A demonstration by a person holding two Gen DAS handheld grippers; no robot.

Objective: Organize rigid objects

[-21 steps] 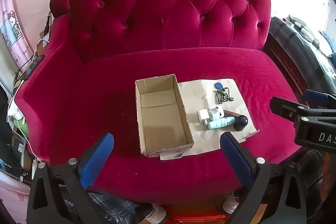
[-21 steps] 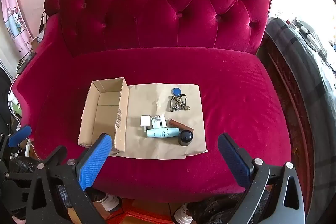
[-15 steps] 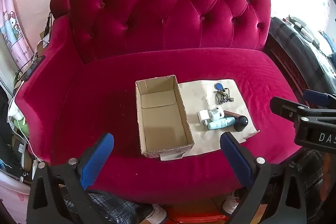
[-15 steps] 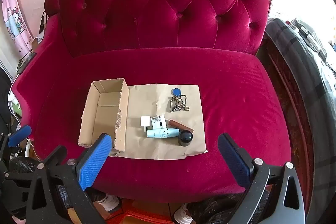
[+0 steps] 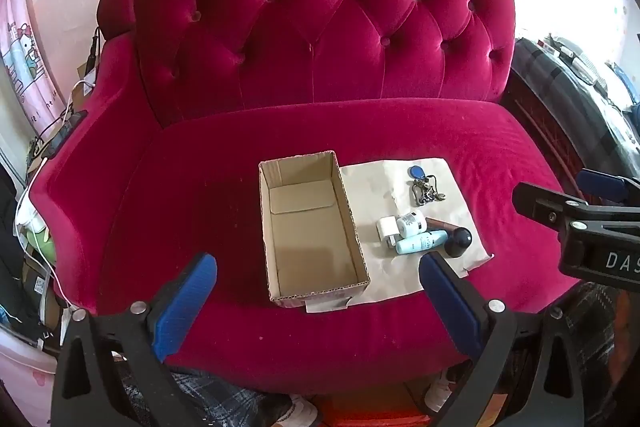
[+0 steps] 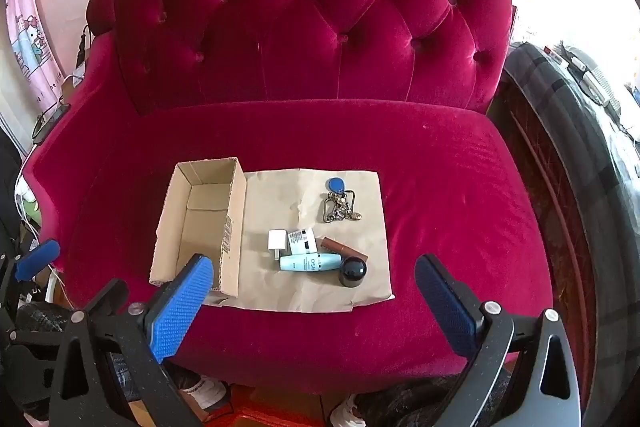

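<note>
Still nothing has moved: both tools, left (image 5: 316,301) and right (image 6: 310,301), hang wide open and empty, the box (image 5: 310,227) at 12 o'clock unfilled.

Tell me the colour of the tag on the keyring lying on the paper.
Blue: the oval tag on the keyring shows best in the right wrist view.

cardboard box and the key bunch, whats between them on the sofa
Only bare brown paper lies between the cardboard box and the key bunch, clearest in the right wrist view.
</note>
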